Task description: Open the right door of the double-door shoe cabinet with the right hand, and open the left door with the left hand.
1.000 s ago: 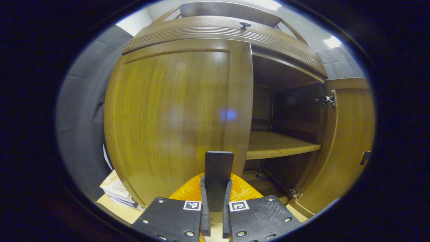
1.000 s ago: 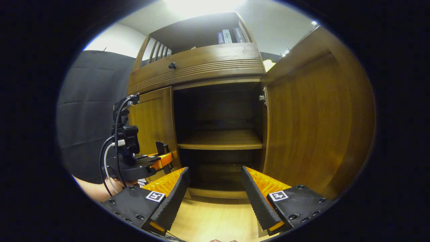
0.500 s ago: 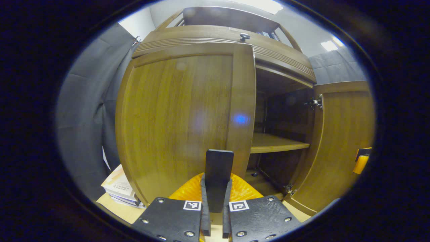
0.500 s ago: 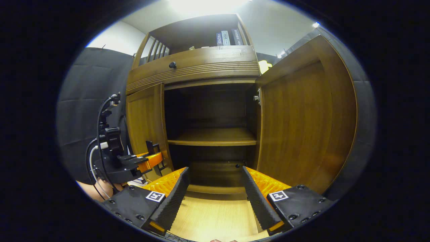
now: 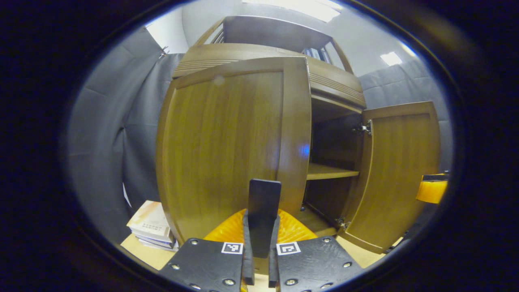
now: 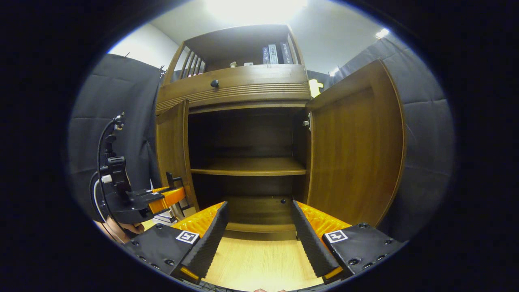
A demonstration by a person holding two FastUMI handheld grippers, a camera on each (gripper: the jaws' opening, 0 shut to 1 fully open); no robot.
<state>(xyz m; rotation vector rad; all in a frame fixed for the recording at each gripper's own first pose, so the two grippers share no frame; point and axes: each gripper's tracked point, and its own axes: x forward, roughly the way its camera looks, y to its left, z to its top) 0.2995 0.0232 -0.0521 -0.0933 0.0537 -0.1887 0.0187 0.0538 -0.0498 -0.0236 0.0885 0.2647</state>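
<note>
Booth hung with dark grey padded cloth; pale wood floor [image 6: 259, 263] in front of a brown wooden shoe cabinet [image 6: 239, 83]. A stack of books [image 5: 151, 227] sits on the floor at the cabinet's left side. The right door [image 6: 357, 150] stands swung wide, hinge [image 5: 365, 129] exposed, the inner shelf [image 6: 249, 166] bare. The left door [image 5: 231, 142] is partly open, its free edge off the frame. The left gripper [image 5: 259, 239] has both fingers clamped on the door's flat dark handle [image 5: 264, 202]. The right gripper [image 6: 257, 231] hangs free with fingers spread, holding nothing. Judgement: door is a rigid, fairly heavy panel on hinges, polished and likely slippery on its face, so the handle is the only sound hold; pull should follow the hinge arc, not straight back.
</note>
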